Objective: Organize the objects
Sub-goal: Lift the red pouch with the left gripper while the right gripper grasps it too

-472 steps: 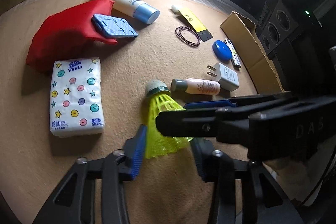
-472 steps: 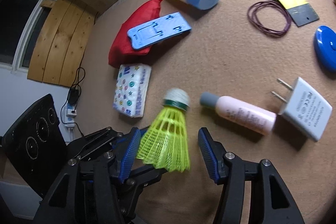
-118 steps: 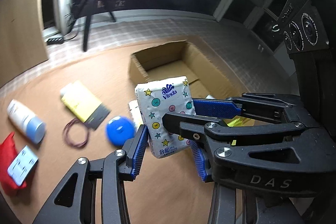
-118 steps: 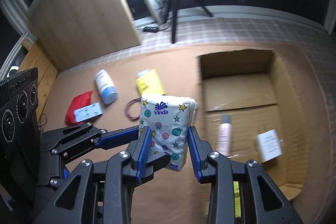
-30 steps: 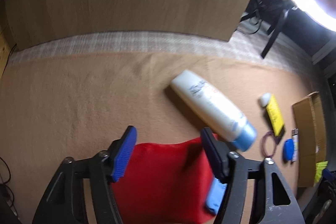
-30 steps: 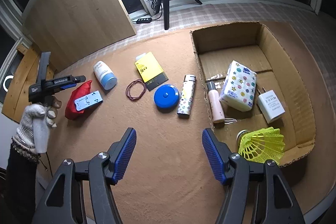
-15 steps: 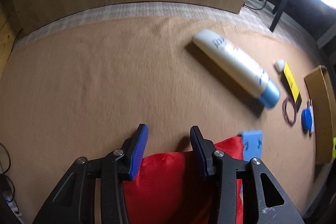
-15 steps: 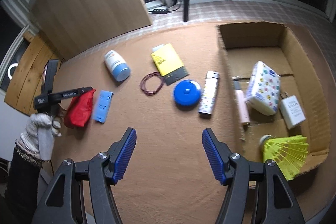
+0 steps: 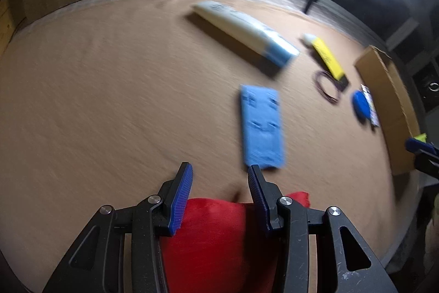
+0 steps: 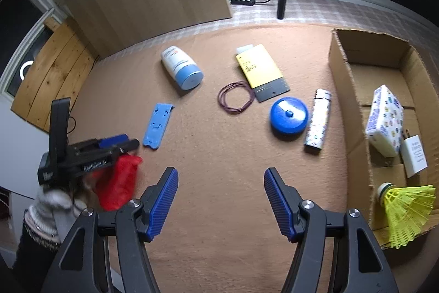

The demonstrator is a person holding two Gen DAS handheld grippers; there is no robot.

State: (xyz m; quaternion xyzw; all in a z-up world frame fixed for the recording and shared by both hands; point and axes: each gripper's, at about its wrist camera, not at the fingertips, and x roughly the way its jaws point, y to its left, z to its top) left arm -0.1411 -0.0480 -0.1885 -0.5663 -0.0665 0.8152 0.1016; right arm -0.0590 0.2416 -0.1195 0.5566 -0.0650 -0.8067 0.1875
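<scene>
Left wrist view: the left gripper (image 9: 219,194) has its fingers (image 9: 181,199) closed on the red pouch (image 9: 216,243), held above the table (image 9: 96,89), with the blue plastic holder (image 9: 262,125) and the white tube (image 9: 244,32) lying beyond it. Right wrist view: the right gripper (image 10: 221,199) hangs over the table with its fingers (image 10: 162,203) spread wide and nothing between them. The cardboard box (image 10: 340,78) at right holds the tissue pack (image 10: 385,120), charger (image 10: 414,154) and yellow shuttlecock (image 10: 406,210).
</scene>
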